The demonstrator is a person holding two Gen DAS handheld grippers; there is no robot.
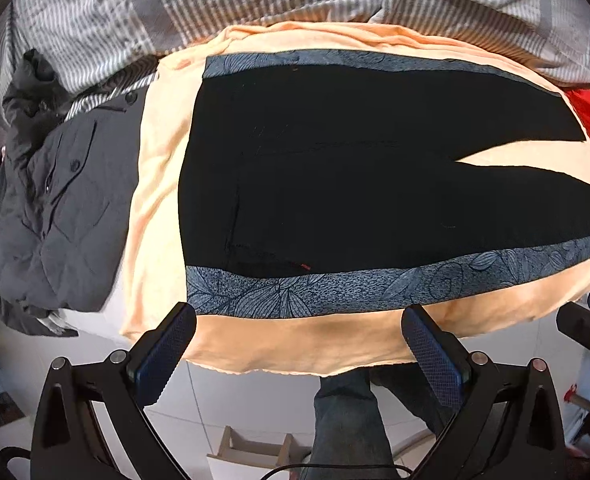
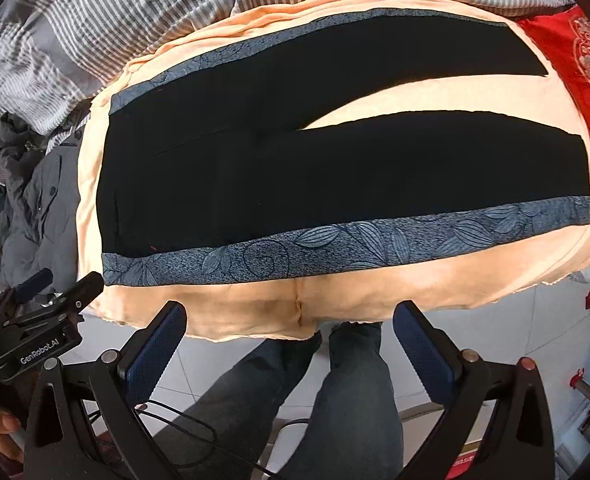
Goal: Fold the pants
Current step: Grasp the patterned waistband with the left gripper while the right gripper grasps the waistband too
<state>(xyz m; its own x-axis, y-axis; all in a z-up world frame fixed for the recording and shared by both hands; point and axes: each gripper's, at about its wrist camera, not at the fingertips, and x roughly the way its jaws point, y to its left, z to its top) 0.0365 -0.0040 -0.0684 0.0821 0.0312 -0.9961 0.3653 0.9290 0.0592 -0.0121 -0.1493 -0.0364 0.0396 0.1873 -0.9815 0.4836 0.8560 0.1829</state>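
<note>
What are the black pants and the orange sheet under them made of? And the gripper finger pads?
The black pants look like smooth, matte woven cloth, with printed blue leaf-pattern side stripes; the exact fibre can't be told. The peach sheet seems soft, thin cotton-like fabric, since it wrinkles and drapes. The finger pads look like dark blue rubber with a grippy diamond texture.

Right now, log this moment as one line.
stage: pre-grasp | pants: flat, unfolded, legs apart | left gripper: open, empty | right gripper: open, empty

pants [image 2: 255,168]: black, lying flat across centre frame on peach sheet [image 2: 255,304]
right gripper [image 2: 291,344]: jaws apart, bottom of frame
</note>
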